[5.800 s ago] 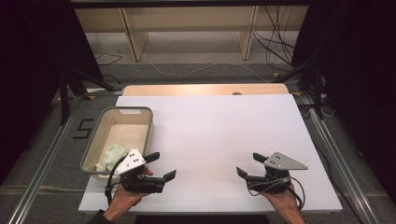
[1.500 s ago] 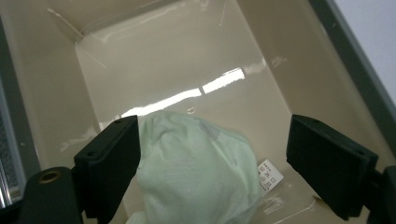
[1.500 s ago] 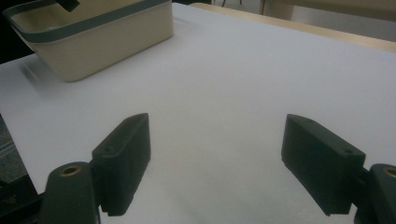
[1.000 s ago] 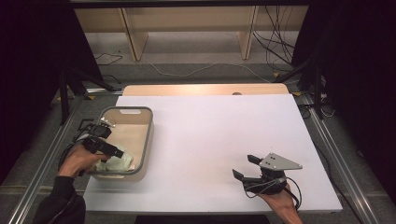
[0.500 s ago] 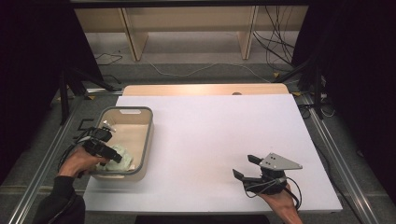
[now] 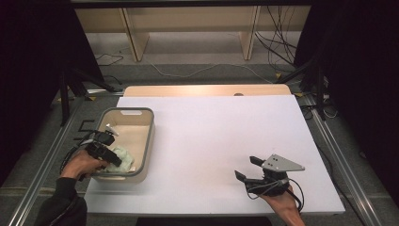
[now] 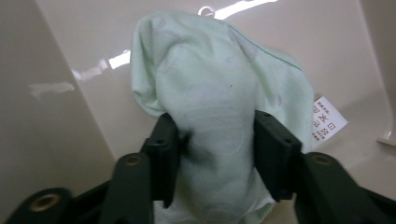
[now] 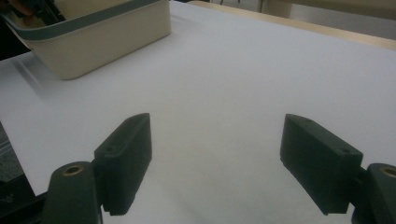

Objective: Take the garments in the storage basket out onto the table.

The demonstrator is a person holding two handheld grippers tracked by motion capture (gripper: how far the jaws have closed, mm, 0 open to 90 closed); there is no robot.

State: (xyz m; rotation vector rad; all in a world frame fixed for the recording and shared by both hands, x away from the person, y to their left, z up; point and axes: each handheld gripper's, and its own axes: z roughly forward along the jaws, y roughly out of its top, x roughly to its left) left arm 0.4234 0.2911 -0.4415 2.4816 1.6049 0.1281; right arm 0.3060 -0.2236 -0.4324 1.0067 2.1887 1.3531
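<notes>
- Left claw (image 6: 110,157), lower left of the high view, reaches over the near rim into the bin (image 6: 149,136).
- In the left gripper view its jaws pinch a pale green cloth (image 7: 219,121); fabric bulges between and above them.
- Cloth (image 6: 121,157) lies in the bin's near end, against the beige floor; a white label (image 7: 327,121) shows at its right edge.
- Right claw (image 6: 249,168), lower right of the high view, sits on the white bench (image 6: 221,136), jaws spread wide and holding nothing, well apart from the bin.

A white table (image 6: 211,141) stands on grey floor (image 6: 197,70) before wooden shelving (image 6: 188,28), dark curtains at the sides.
</notes>
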